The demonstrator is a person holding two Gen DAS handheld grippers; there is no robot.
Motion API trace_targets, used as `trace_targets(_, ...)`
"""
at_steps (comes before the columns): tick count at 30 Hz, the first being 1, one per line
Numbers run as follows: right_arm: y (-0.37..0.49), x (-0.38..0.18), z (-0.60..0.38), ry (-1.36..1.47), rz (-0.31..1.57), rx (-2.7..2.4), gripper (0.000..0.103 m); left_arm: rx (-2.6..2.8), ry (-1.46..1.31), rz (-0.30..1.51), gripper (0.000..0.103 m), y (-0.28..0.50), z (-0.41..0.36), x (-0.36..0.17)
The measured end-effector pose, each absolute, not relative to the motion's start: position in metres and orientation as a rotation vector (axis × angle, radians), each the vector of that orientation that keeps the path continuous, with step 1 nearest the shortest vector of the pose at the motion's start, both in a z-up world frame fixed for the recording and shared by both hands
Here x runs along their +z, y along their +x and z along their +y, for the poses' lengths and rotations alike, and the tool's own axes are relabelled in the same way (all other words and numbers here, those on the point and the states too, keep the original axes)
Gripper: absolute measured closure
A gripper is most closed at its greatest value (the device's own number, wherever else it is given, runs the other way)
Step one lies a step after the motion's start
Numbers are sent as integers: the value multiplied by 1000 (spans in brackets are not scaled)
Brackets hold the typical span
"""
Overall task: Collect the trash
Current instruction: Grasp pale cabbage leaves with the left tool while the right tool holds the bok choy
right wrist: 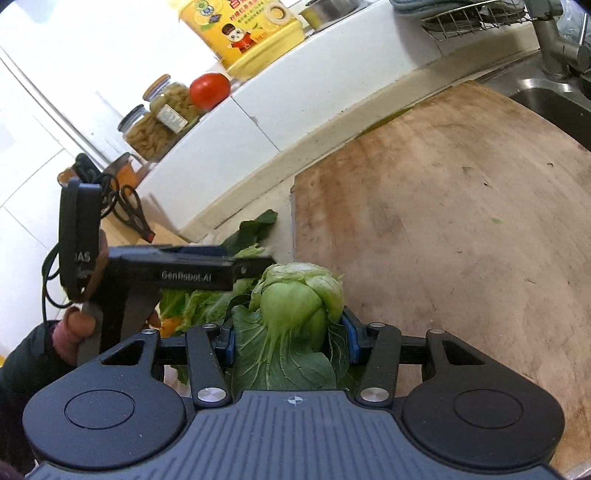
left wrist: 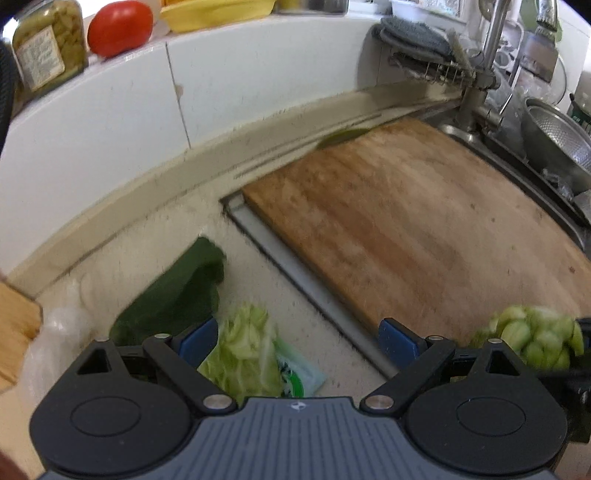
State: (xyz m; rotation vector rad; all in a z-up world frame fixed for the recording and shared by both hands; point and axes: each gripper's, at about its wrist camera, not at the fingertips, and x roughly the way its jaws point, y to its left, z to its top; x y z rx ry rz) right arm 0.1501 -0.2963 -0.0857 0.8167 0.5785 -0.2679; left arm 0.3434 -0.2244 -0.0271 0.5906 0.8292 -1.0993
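Right wrist view: right gripper [right wrist: 290, 338] pinching a bok choy stub [right wrist: 299, 295] at the cutting board [right wrist: 443, 221] edge. Only the left wrist view shows the left gripper [left wrist: 299, 338] spread wide over leaf scraps [left wrist: 243, 347] on the counter [left wrist: 207, 218].

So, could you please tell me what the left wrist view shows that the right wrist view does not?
Only the left wrist view: the open left gripper over pale leaf scraps, a green wrapper, and a steel colander.

Only the right wrist view: the right gripper shut on a bok choy stub, scissors, and a second jar.

Both: the cutting board, tomato, pickle jar, and dark leaf.
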Motion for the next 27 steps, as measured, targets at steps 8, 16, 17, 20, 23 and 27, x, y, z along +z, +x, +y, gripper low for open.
trace_targets(8,143,-92,-302,853,558,-258,45,-1088,612,859,10,343,-219,-35)
trace_targets(16,142,-95,-306,879,558,-244,45,-1061,577,883,11,354,-216,-41)
trace_targets(17,142,-95,-307,883,557,-238,45,-1056,561,882,11,354,-214,-41)
trace_targets(20,146,-90,-304,847,561,-223,45,-1047,538,864,18,354,-207,-42)
trace_targets(23,149,-89,-307,847,579,-208,45,-1045,508,849,24,353,-197,-41)
trace_targets(27,160,-87,-310,830,603,-192,45,-1042,472,848,24,356,-186,-40)
